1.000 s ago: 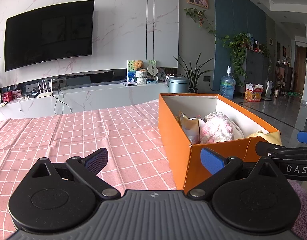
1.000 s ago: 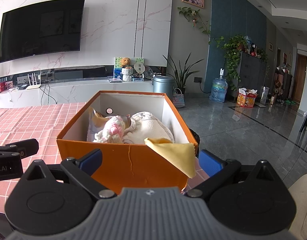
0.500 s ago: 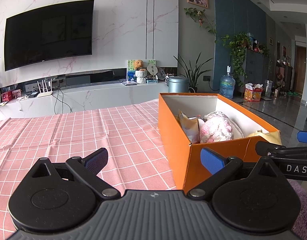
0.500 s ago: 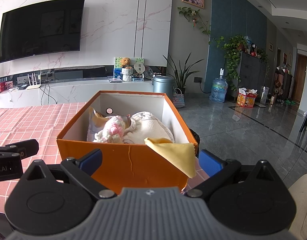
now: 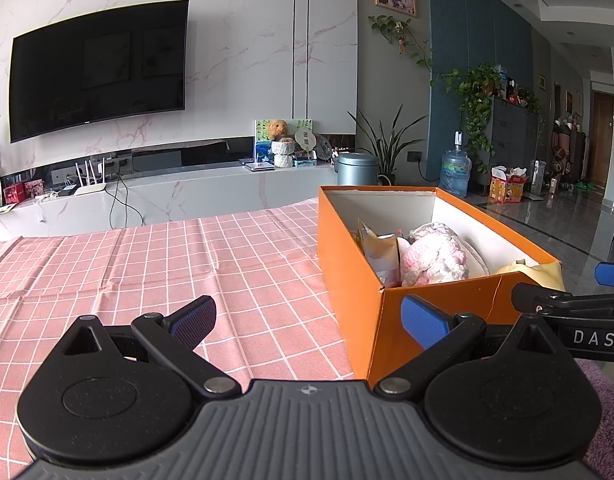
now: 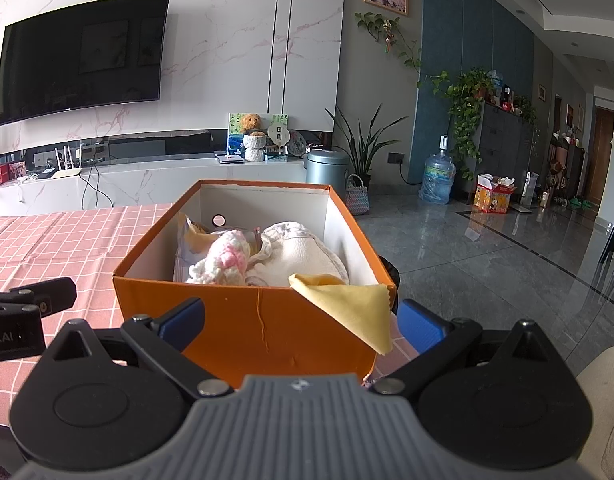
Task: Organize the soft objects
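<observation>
An orange cardboard box (image 6: 263, 320) (image 5: 347, 264) stands on the pink checked tablecloth (image 5: 147, 264). Inside lie a pink-and-white knitted piece (image 6: 223, 260) (image 5: 435, 260), a white cloth bundle (image 6: 303, 256), and a pale packet (image 5: 377, 248). A yellow cloth (image 6: 355, 308) (image 5: 531, 270) hangs over the near right corner. My right gripper (image 6: 301, 324) is open, its fingers either side of the box's near wall. My left gripper (image 5: 307, 316) is open and holds nothing, at the box's left near corner. Each gripper shows at the edge of the other's view.
The table's right edge runs just past the box, with grey tiled floor (image 6: 487, 248) beyond. A TV (image 5: 99, 68), a low marble console (image 5: 167, 196), plants and a water bottle (image 6: 439, 180) stand far behind. A purple fuzzy surface (image 5: 607, 408) shows at bottom right.
</observation>
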The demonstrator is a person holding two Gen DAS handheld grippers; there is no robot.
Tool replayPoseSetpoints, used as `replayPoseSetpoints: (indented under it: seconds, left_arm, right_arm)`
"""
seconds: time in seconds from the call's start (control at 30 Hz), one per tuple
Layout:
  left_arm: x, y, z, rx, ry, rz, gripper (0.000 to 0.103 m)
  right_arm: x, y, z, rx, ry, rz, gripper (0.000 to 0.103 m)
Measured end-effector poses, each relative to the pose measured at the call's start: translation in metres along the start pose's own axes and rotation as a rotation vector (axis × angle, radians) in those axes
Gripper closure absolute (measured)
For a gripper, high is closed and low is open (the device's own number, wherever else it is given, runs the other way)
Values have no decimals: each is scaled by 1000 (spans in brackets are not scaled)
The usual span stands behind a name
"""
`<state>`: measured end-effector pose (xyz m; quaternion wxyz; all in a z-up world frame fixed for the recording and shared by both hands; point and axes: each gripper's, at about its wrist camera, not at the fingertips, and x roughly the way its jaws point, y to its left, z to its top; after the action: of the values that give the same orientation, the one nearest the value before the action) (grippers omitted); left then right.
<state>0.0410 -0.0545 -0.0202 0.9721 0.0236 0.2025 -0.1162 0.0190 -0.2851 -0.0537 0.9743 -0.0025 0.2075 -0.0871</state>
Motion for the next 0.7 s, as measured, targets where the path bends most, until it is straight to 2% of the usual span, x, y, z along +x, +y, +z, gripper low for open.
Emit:
replayPoseSetpoints:
  seconds: [0.7]
  left_arm:
    - [0, 1, 1, -1, 1, 1, 0]
  right_arm:
    - [0, 0, -1, 0, 2, 0, 2]
